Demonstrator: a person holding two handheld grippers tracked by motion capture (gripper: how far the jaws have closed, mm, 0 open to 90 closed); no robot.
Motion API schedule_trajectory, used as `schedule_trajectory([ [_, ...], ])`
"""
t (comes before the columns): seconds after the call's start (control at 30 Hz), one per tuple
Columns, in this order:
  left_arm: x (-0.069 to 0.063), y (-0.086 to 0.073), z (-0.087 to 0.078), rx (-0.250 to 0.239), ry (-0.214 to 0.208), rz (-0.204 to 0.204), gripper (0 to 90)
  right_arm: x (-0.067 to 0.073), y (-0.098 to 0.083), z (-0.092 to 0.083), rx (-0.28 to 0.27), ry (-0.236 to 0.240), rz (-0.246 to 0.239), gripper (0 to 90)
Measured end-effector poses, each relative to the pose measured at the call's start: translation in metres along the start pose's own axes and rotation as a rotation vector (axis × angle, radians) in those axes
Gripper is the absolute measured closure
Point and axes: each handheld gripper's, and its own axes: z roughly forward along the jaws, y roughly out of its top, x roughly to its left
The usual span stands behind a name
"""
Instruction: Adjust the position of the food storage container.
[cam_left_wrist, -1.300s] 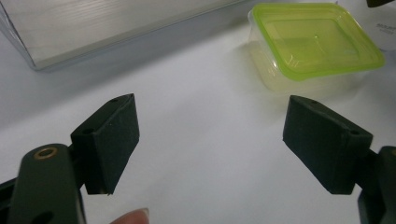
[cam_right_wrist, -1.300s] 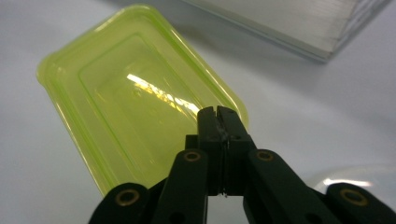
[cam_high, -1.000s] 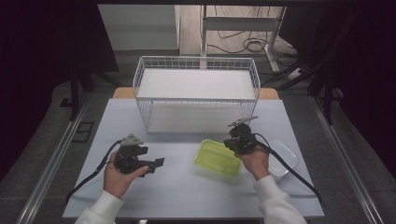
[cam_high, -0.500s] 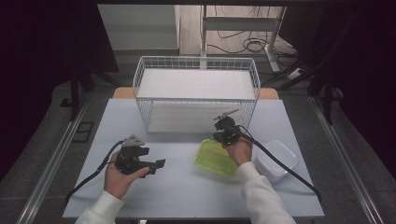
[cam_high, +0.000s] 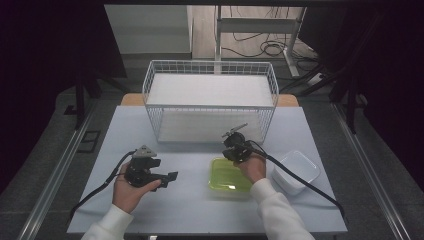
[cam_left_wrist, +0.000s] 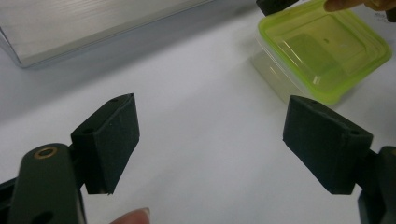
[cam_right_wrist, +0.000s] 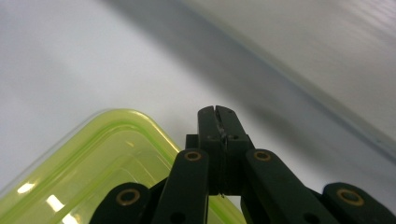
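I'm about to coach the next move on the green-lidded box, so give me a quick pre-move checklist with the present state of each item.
1. Right gripper jaws shut with nothing between them: ok.
2. Right gripper at the far edge of the green-lidded container: ok; contact cannot tell.
3. Green lid seated flat on its container: ok, as the left gripper view shows it.
4. Left gripper jaws open, nothing between them, apart from the container: ok.
5. White wire basket stands beyond the container: ok.
6. Clear container beside the right hand: lid state cannot tell.
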Motion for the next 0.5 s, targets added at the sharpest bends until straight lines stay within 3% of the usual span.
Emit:
schedule_trajectory([
  [0.23, 0.000, 0.000, 0.001, 0.005, 0.002, 0.005, 18.3, 0.014, -0.006, -0.004, 0.006, 0.037, -0.047, 88.9],
  [0.33, 0.000, 0.000, 0.001, 0.004, 0.005, 0.005, 18.2, 0.015, -0.006, -0.009, -0.003, 0.016, -0.056, 88.9],
  [0.37, 0.000, 0.000, 0.000, 0.005, 0.006, 0.006, 18.2, 0.014, -0.007, -0.022, -0.028, -0.001, -0.059, 88.9],
  [0.43, 0.000, -0.001, 0.000, 0.005, 0.009, 0.008, 18.2, 0.013, -0.007, -0.029, -0.043, -0.008, -0.061, 88.9],
  [0.5, 0.000, -0.001, 0.001, 0.008, 0.009, 0.008, 18.1, 0.012, -0.012, -0.054, -0.066, -0.022, -0.064, 88.9],
])
